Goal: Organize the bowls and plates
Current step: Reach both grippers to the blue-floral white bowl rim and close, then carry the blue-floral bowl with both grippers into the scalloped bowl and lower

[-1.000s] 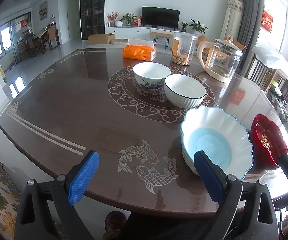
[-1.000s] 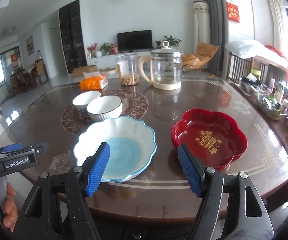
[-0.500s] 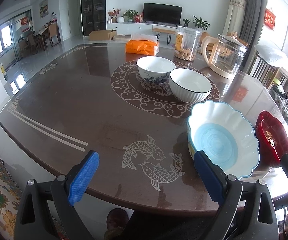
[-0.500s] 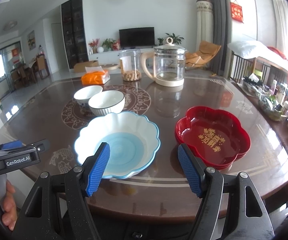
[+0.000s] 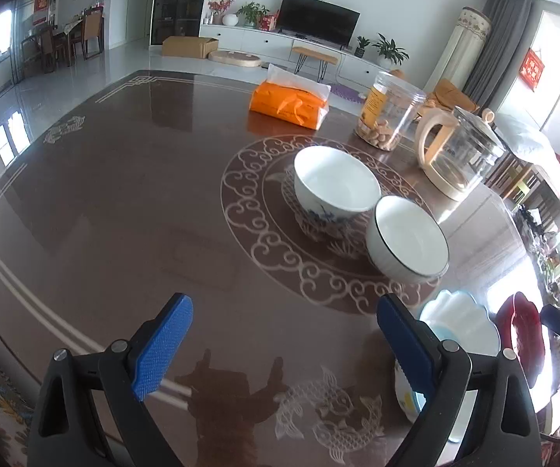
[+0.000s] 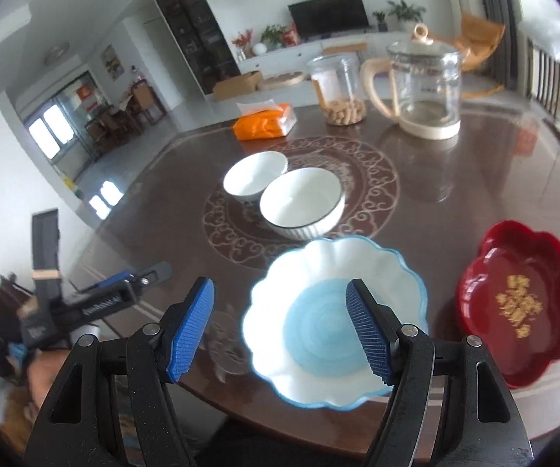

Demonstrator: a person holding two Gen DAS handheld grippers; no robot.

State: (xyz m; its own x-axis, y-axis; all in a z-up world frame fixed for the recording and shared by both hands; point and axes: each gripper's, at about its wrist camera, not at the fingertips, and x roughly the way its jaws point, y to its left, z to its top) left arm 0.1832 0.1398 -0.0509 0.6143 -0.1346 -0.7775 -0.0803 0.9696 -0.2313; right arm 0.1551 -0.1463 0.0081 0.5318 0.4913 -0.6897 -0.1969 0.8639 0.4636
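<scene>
Both hand-held grippers, left and right, hover wide and empty; scalloped blue plate, red plate at three o'clock, two bowls at twelve: nothing stacked.

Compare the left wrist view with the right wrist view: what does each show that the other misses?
Only the left wrist view shows the fish inlay in the table. Only the right wrist view shows the left tool from outside and the gold lettering inside the red dish. Both show the two white bowls, the scalloped blue plate, tissue pack, snack jar and glass kettle.
</scene>
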